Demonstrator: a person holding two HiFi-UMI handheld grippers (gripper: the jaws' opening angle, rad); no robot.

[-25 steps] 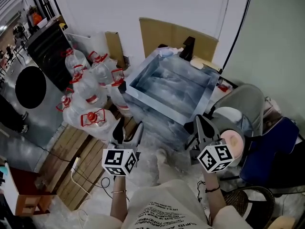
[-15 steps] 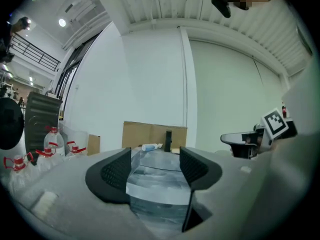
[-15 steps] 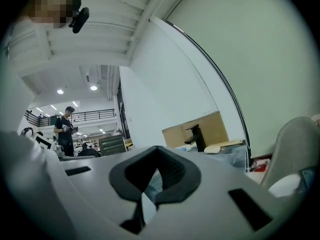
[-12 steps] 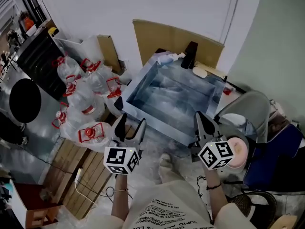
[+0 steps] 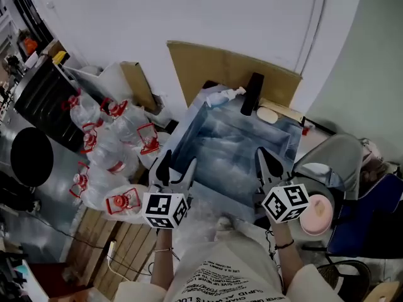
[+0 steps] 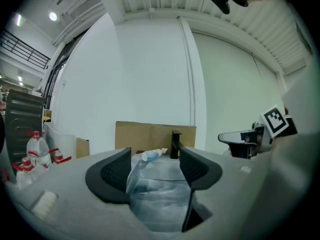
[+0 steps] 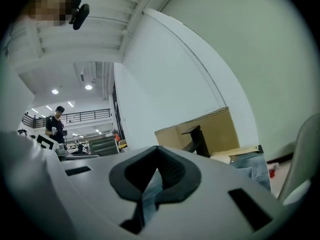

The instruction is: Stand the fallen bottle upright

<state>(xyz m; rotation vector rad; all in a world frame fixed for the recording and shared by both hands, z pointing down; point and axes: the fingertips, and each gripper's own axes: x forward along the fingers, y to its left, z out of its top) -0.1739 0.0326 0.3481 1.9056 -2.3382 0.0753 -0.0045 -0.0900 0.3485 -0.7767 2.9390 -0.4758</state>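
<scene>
- My left gripper (image 5: pixel 176 163): fingers spread wide with nothing between them, held level over the near left corner of the sink (image 5: pixel 236 143). In the left gripper view only the sink and the far rim show through the gap.
- My right gripper (image 5: pixel 266 159): fingers brought together at the tips, with nothing held, over the near right part of the sink rim.
- Bottle (image 5: pixel 223 95): pale blue with a white pump top, lying on its side at the far left corner of the sink. It is well apart from both grippers and touched by neither.
- Faucet (image 5: pixel 254 93): black and upright on the far rim, just to the right of the bottle.
- Pale oval lump (image 5: pixel 267 114): on the far rim, to the right of the faucet.
- Sink: a shiny rectangular metal basin. I cannot tell what its cloudy bottom holds.
- Cardboard sheet (image 5: pixel 220 68): leaning on the white wall behind the sink.
- Water jugs (image 5: pixel 129 121): a cluster of clear jugs with red caps and handles, on the floor to the left of the sink.
- Grey chair (image 5: pixel 343 156): to the right of the sink, with a pink bowl (image 5: pixel 317 211) in front of it.
</scene>
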